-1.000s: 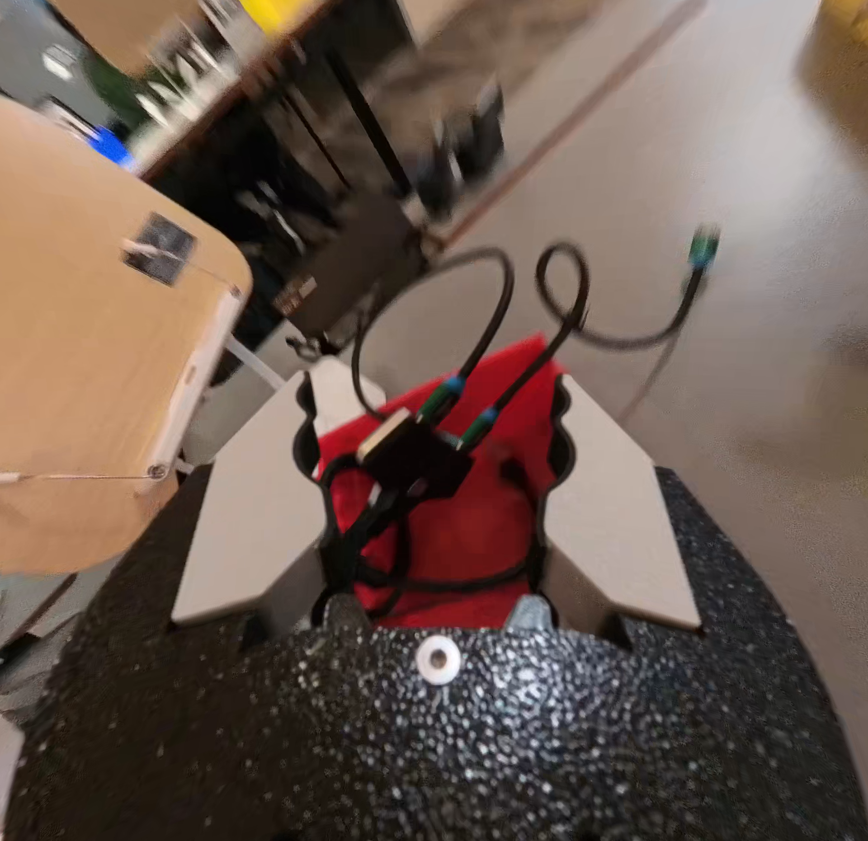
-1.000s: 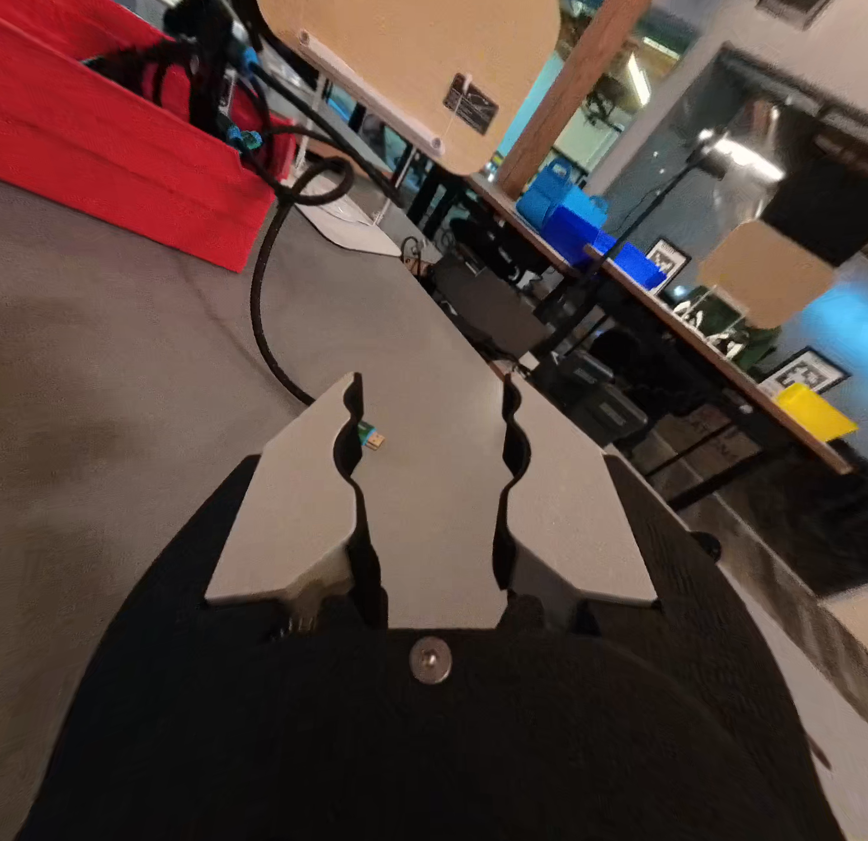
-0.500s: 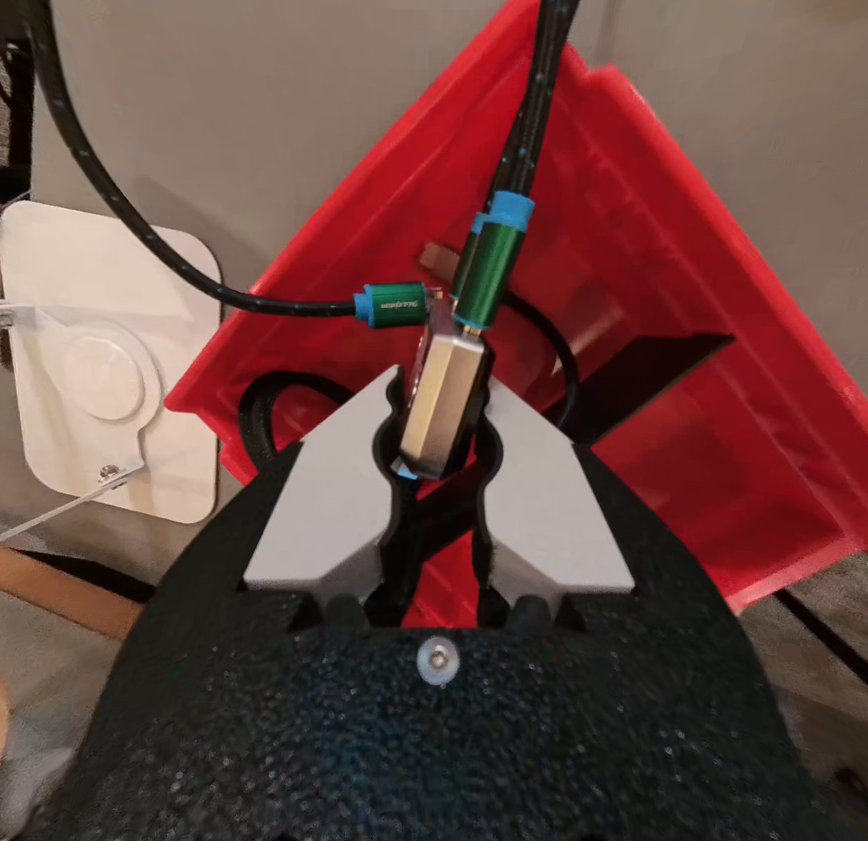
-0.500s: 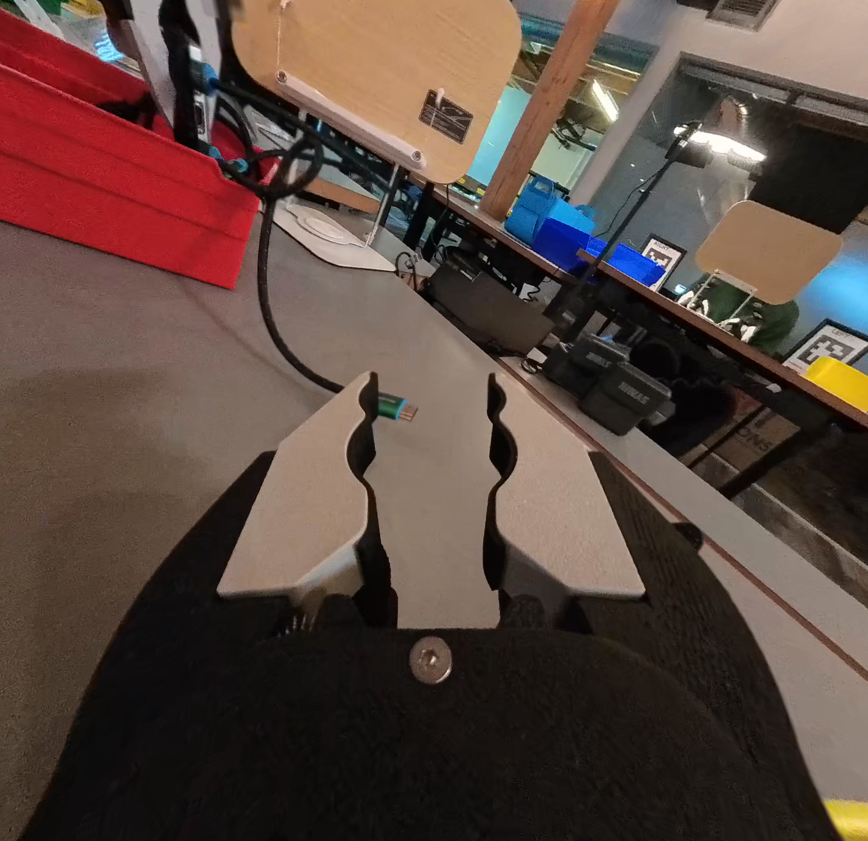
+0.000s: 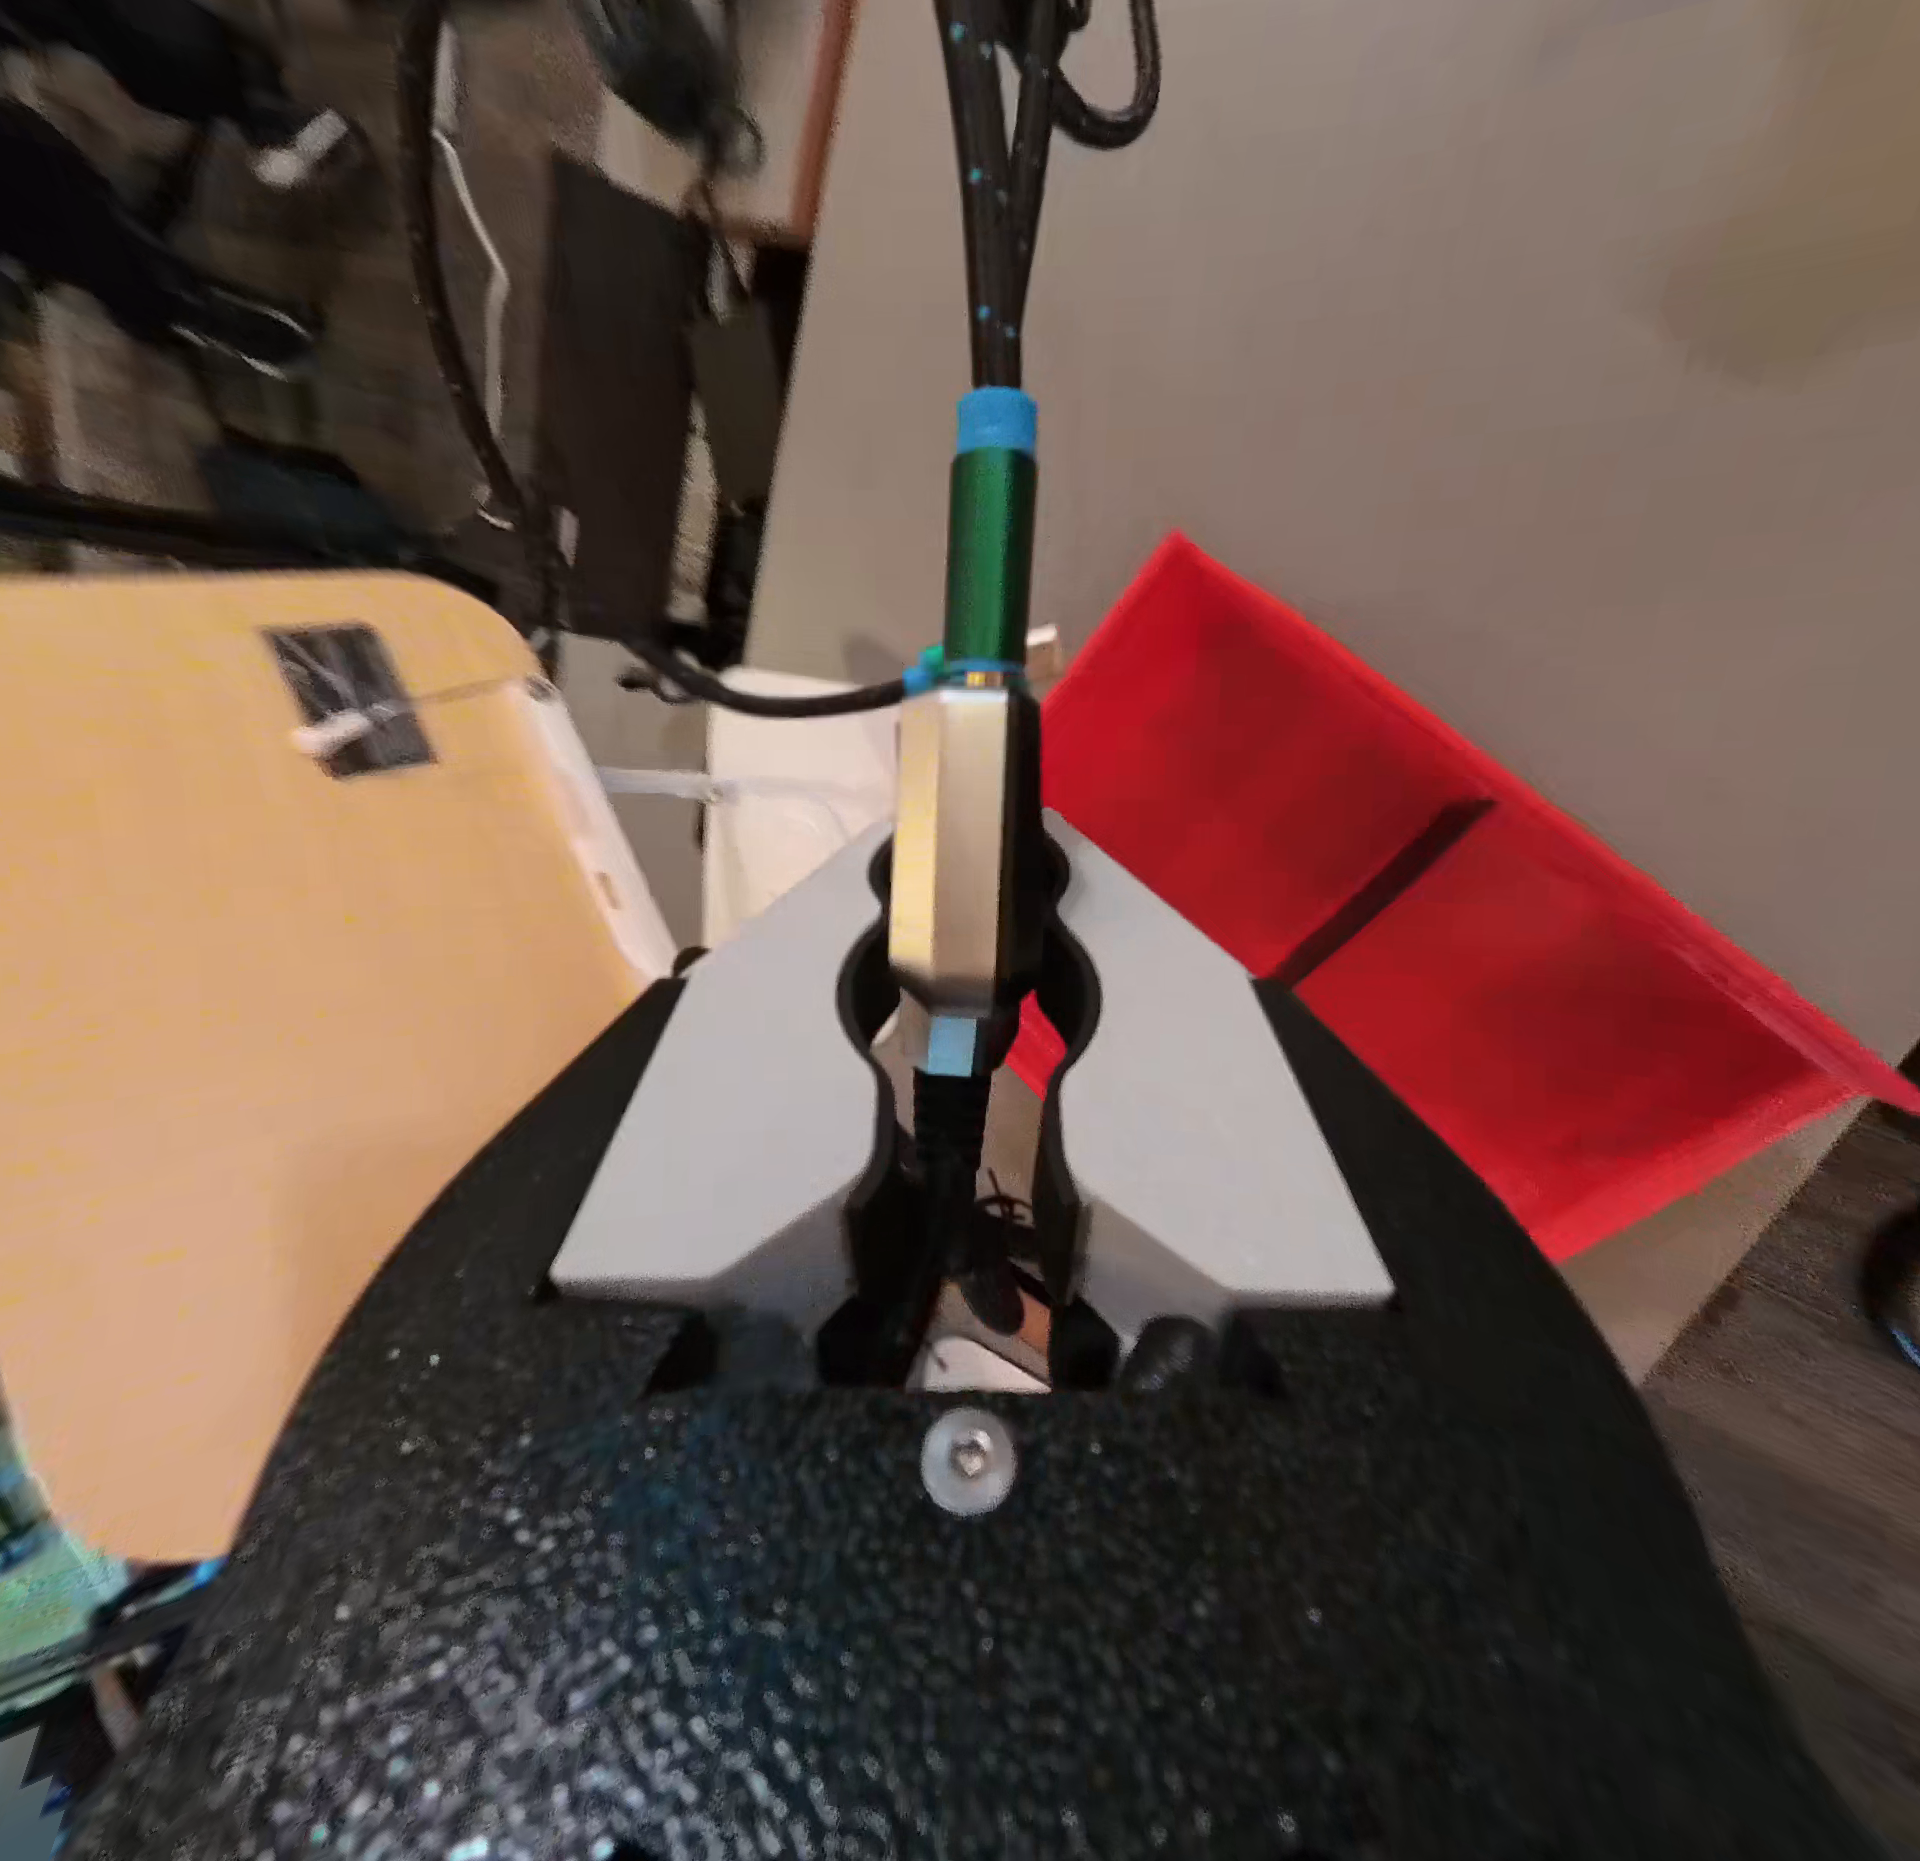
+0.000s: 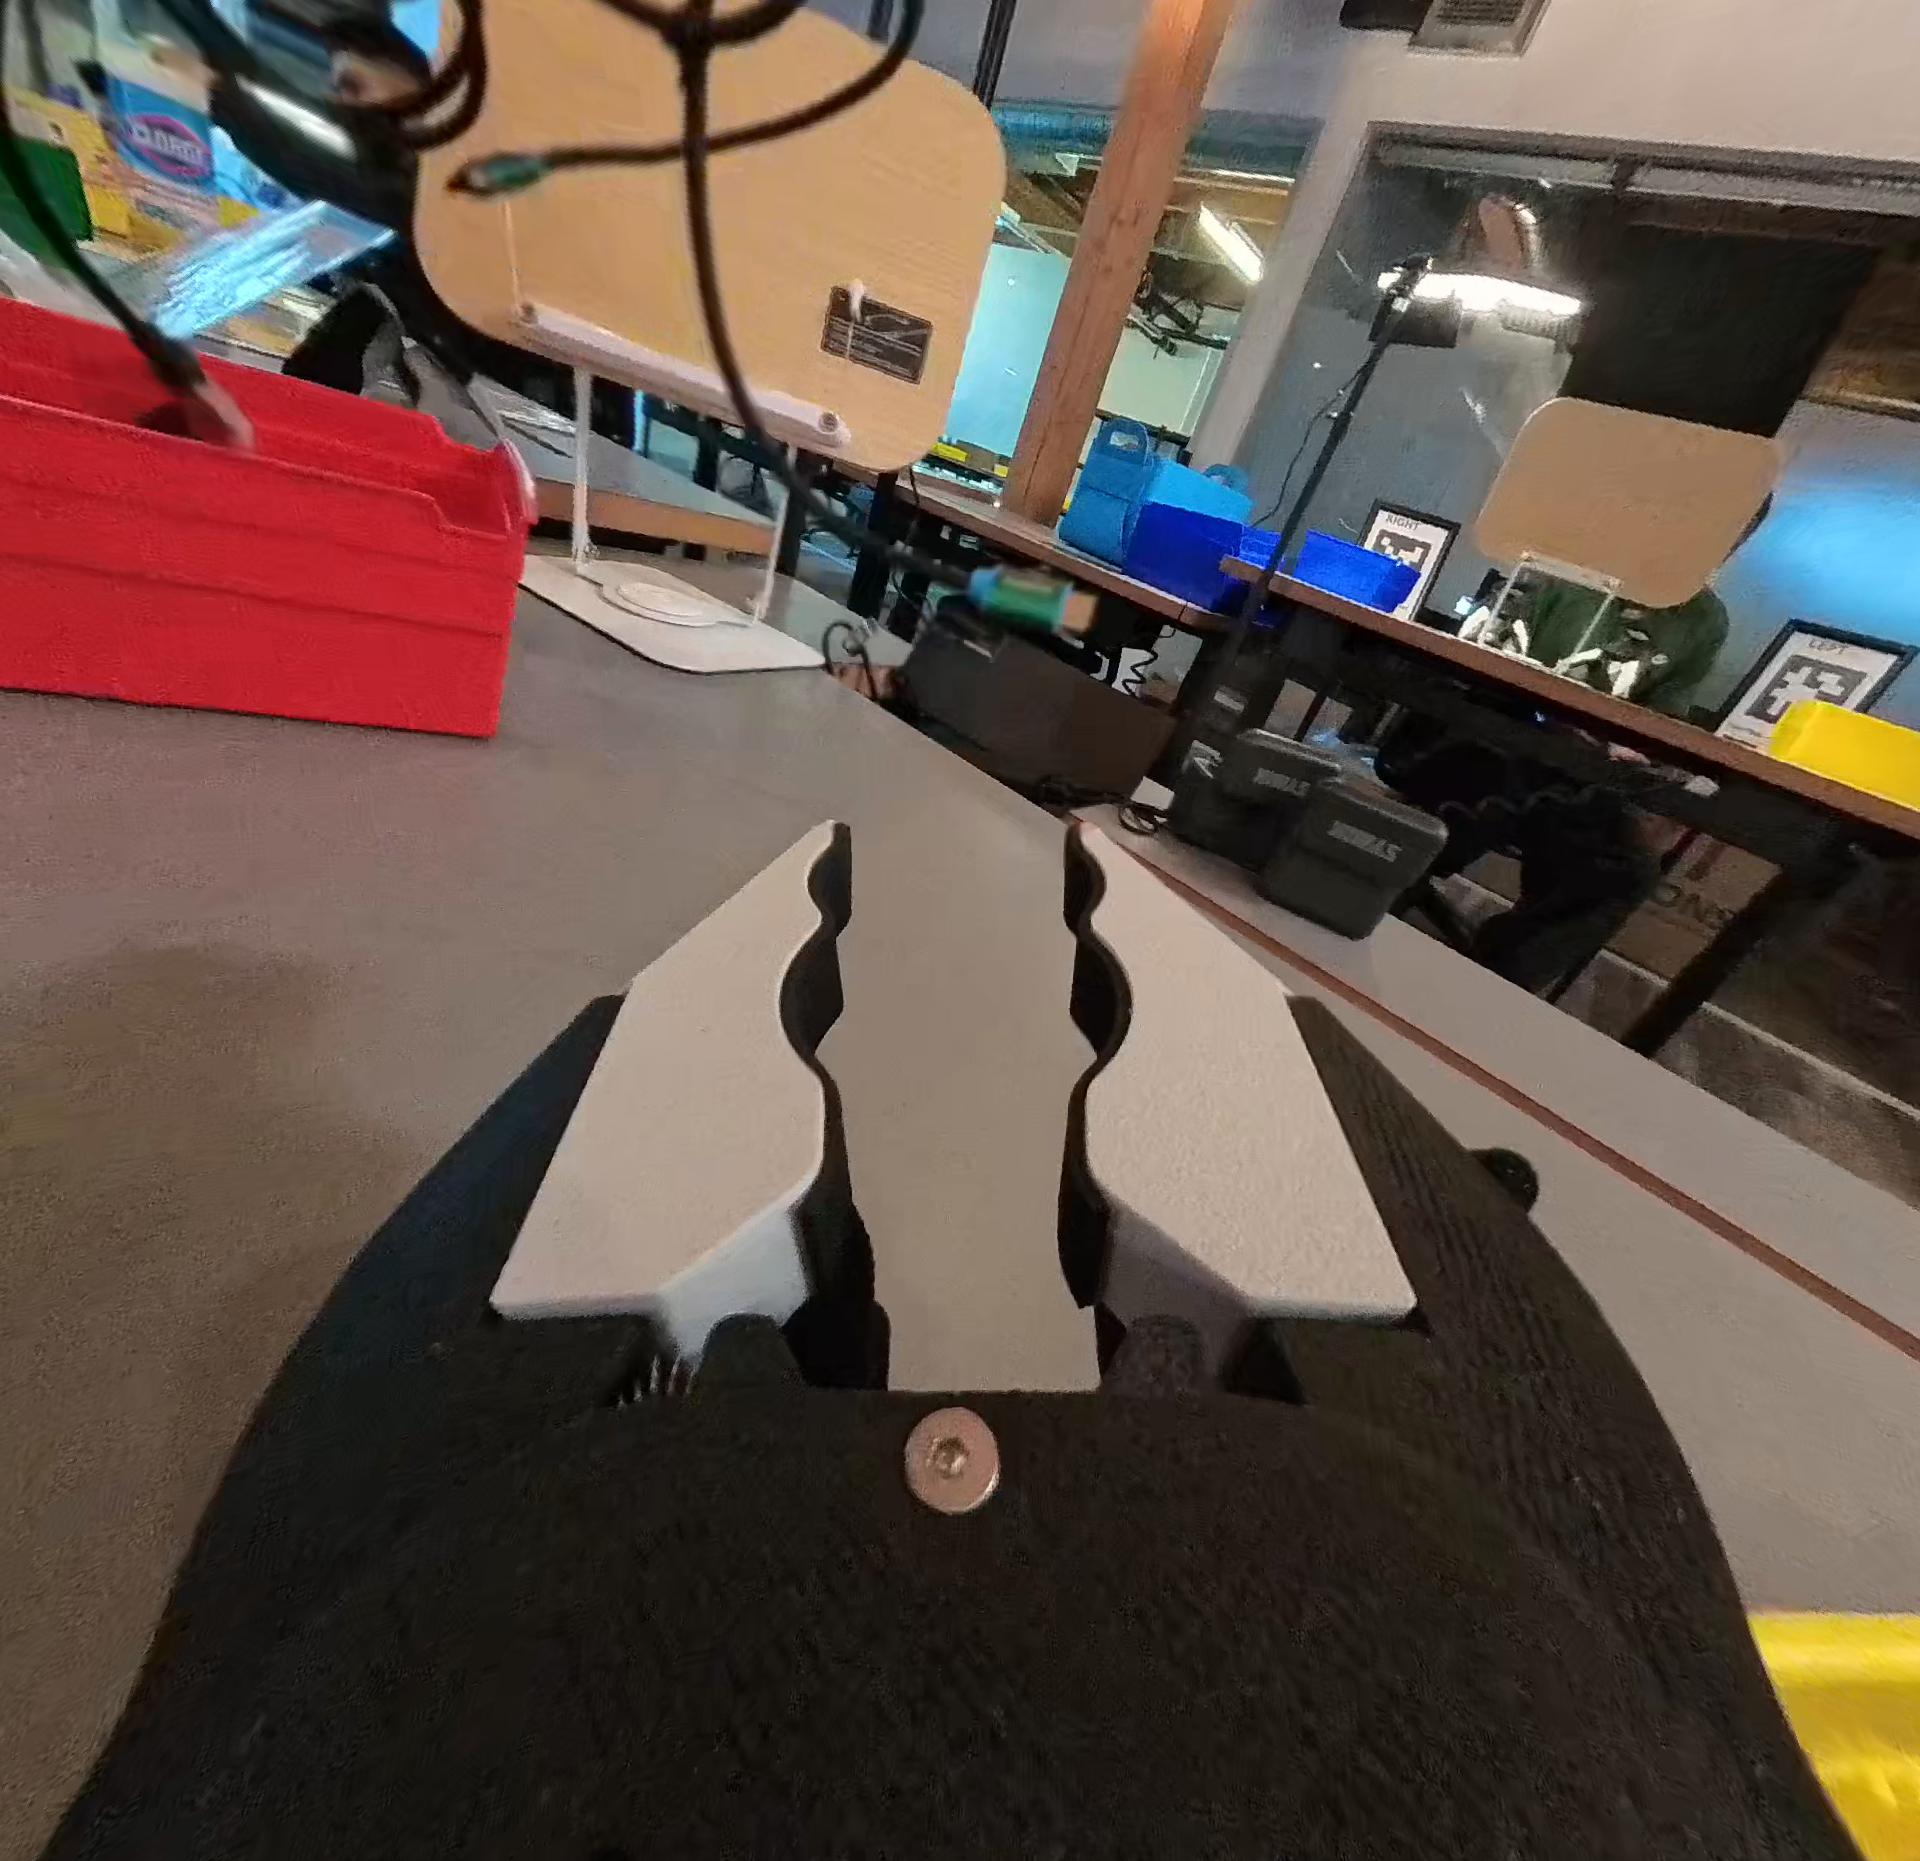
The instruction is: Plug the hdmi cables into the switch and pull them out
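The left gripper (image 5: 961, 938) was seen from its own wrist camera with the jaws clamped on the switch (image 5: 951, 845), a small silver box held edge-on and upright between the grey fingers (image 5: 748, 1073). A green plug (image 5: 989, 554) with a blue collar was seated in the far end of the switch, and its black braided cable (image 5: 992, 201) ran up and out of the top of the picture. A second black cable (image 5: 800, 705) met the switch from the left at its far end. A blue collar and a further black cable left the near end of the switch and passed down between the jaws. A red bin (image 5: 1403, 897) lay to the right on the grey bench (image 5: 1455, 305), and a tan board (image 5: 229, 980) filled the left side; the far left background was blurred.

The right gripper (image 6: 956, 845) was seen low over the bench (image 6: 312, 928) with the jaws apart and nothing between them. Beyond the fingertips a loose green plug (image 6: 1023, 598) with a blue collar hung in the air, clear of the bench. The red bin (image 6: 260, 564) stood at the far left, with dark cables (image 6: 707, 201) hanging above it in front of the tan board (image 6: 727, 201).
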Demonstrator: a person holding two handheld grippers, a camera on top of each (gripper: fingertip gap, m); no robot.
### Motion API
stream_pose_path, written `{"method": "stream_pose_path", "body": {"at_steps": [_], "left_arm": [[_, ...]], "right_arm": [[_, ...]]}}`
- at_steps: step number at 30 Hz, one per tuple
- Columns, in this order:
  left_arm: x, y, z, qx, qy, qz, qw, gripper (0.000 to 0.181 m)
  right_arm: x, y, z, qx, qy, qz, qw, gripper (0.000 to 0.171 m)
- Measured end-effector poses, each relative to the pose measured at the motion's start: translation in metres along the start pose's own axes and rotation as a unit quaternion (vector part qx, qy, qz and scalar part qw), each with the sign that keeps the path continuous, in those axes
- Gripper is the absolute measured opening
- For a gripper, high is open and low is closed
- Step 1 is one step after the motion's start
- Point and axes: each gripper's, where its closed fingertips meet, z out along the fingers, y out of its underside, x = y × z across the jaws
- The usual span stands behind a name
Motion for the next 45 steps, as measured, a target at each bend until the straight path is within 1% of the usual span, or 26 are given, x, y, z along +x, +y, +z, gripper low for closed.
{"method": "stream_pose_path", "body": {"at_steps": [5, 7, 9, 12, 14, 16, 17, 19, 21, 24, 27, 29, 31, 33, 34, 36, 38, 40, 43, 45], "left_arm": [[-0.016, -0.084, -0.047, 0.094, -0.074, 0.041, 0.992, 0.018], [-0.017, -0.117, -0.056, 0.106, -0.107, 0.040, 0.988, 0.018], [-0.015, -0.149, -0.057, 0.108, -0.143, 0.038, 0.983, 0.019], [-0.003, -0.199, -0.044, 0.163, -0.150, 0.000, 0.975, 0.019], [0.012, -0.224, -0.024, 0.200, -0.118, -0.043, 0.972, 0.019], [0.029, -0.238, 0.003, 0.222, -0.080, -0.077, 0.969, 0.019], [0.039, -0.242, 0.017, 0.233, -0.062, -0.089, 0.966, 0.019], [0.062, -0.245, 0.044, 0.248, -0.024, -0.102, 0.963, 0.019], [0.082, -0.242, 0.069, 0.247, 0.002, -0.110, 0.963, 0.019], [0.104, -0.233, 0.098, 0.254, 0.028, -0.131, 0.958, 0.018], [0.123, -0.226, 0.116, 0.268, 0.048, -0.145, 0.951, 0.018], [0.135, -0.218, 0.130, 0.261, 0.046, -0.128, 0.956, 0.018], [0.148, -0.209, 0.142, 0.253, 0.038, -0.103, 0.961, 0.018], [0.161, -0.205, 0.148, 0.266, 0.032, -0.088, 0.959, 0.018], [0.168, -0.204, 0.149, 0.276, 0.031, -0.075, 0.958, 0.018], [0.182, -0.204, 0.148, 0.291, 0.027, -0.050, 0.955, 0.018], [0.202, -0.204, 0.147, 0.306, 0.027, -0.009, 0.952, 0.018], [0.220, -0.201, 0.146, 0.313, 0.018, 0.012, 0.949, 0.018], [0.237, -0.187, 0.145, 0.310, -0.024, 0.056, 0.949, 0.018], [0.244, -0.176, 0.147, 0.304, -0.053, 0.086, 0.947, 0.018]], "right_arm": [[-0.008, -0.005, 0.000, 0.012, -0.004, -0.020, 1.000, 0.038], [-0.007, -0.007, -0.001, 0.015, 0.000, -0.025, 1.000, 0.038], [-0.007, -0.006, -0.002, 0.016, -0.001, -0.026, 1.000, 0.037], [-0.005, -0.002, -0.003, 0.013, 0.001, -0.040, 0.999, 0.036], [-0.002, 0.004, -0.003, 0.005, 0.002, -0.048, 0.999, 0.036], [0.000, 0.009, -0.003, -0.003, 0.006, -0.055, 0.998, 0.035], [0.006, 0.014, -0.003, -0.016, 0.023, -0.065, 0.997, 0.033], [0.021, 0.023, -0.004, -0.044, 0.061, -0.094, 0.993, 0.029], [0.038, 0.028, -0.009, -0.058, 0.098, -0.105, 0.988, 0.026], [0.068, 0.035, -0.022, -0.073, 0.149, -0.063, 0.984, 0.025], [0.079, 0.042, -0.036, -0.076, 0.163, -0.014, 0.984, 0.026], [0.077, 0.037, -0.045, -0.057, 0.155, 0.011, 0.986, 0.030], [0.071, 0.017, -0.054, -0.006, 0.144, 0.028, 0.989, 0.032], [0.057, -0.012, -0.060, 0.060, 0.109, 0.021, 0.992, 0.035], [0.045, -0.024, -0.059, 0.083, 0.075, 0.009, 0.994, 0.038], [0.012, -0.039, -0.054, 0.091, -0.012, -0.021, 0.996, 0.044], [-0.024, -0.043, -0.049, 0.072, -0.094, -0.048, 0.992, 0.047], [-0.051, -0.045, -0.049, 0.066, -0.143, -0.083, 0.984, 0.049], [-0.082, -0.044, -0.052, 0.075, -0.181, -0.146, 0.970, 0.047], [-0.099, -0.044, -0.054, 0.090, -0.204, -0.157, 0.962, 0.043]]}}
